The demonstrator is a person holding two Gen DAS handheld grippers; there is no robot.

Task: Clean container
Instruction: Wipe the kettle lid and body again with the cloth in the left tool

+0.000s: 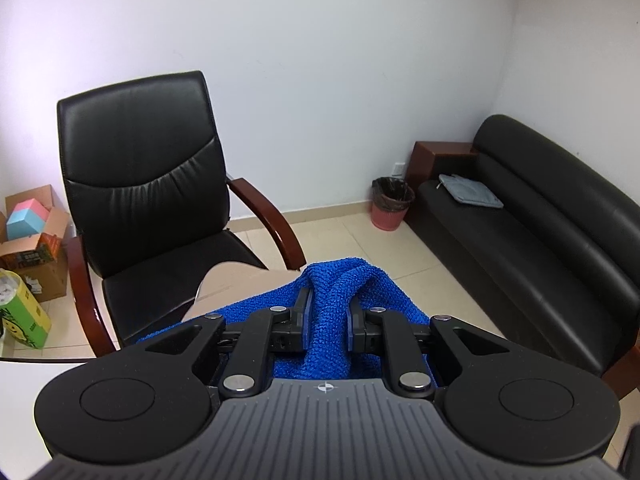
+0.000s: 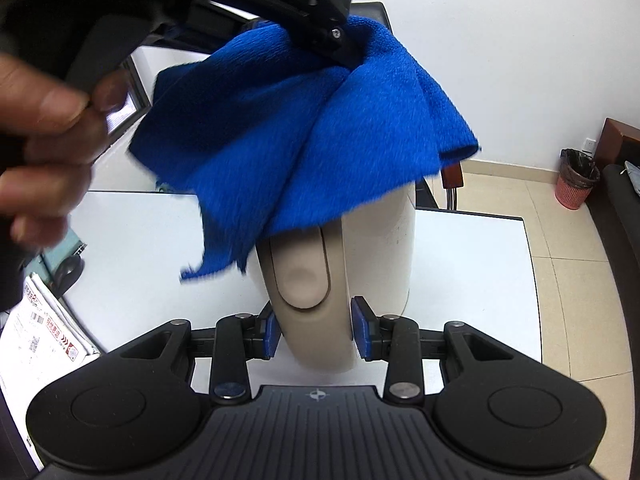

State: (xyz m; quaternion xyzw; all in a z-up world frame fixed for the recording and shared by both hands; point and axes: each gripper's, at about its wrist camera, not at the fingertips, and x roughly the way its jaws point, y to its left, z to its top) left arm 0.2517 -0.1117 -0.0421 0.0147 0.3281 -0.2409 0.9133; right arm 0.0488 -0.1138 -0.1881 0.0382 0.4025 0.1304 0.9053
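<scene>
Both tongs are clamped, my right gripper (image 2: 315, 330) pinching the handle of the tall beige plastic container (image 2: 372, 248) near the white tabletop's (image 2: 472, 272) front edge, my left gripper (image 1: 329, 314) pressing the soft blue terry cloth (image 2: 304, 132) over its smooth, probably slippery top.

A black office chair (image 1: 148, 208) stands far left, cardboard boxes (image 1: 34, 240) beside it; a black sofa (image 1: 552, 232) right, red wastebasket (image 1: 391, 209) between.
</scene>
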